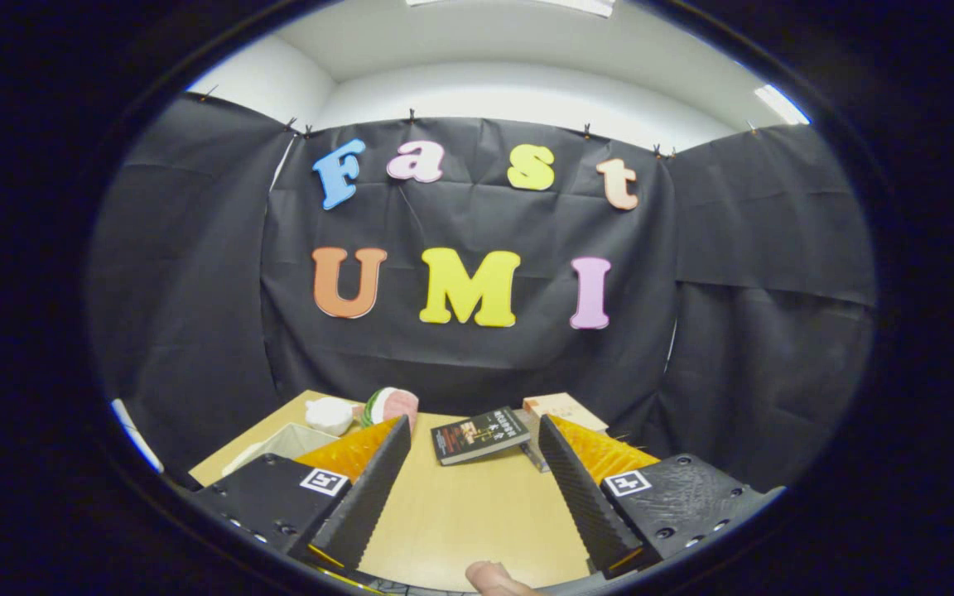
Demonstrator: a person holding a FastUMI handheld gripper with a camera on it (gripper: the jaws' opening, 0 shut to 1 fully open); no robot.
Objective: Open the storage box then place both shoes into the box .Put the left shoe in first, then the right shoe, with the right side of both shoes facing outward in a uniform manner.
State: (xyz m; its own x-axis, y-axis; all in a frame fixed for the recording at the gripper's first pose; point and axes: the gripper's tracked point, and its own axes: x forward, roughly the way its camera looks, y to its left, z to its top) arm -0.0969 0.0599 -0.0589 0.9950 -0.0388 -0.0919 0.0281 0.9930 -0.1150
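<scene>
Spreading wide over bare tabletop (477, 513), the gripper (473, 443) holds nothing. A dark book (479, 435) lies just ahead; the shoe (390, 407) sits beyond the left finger near the far edge.

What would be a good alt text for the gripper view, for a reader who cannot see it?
The open tool hovers above a light wooden table, its fingers spread with nothing between them. Beyond the fingers lie a dark book, a pale wooden block, a white object and a rounded pink, white and green item. A fingertip shows nearest the camera.
</scene>
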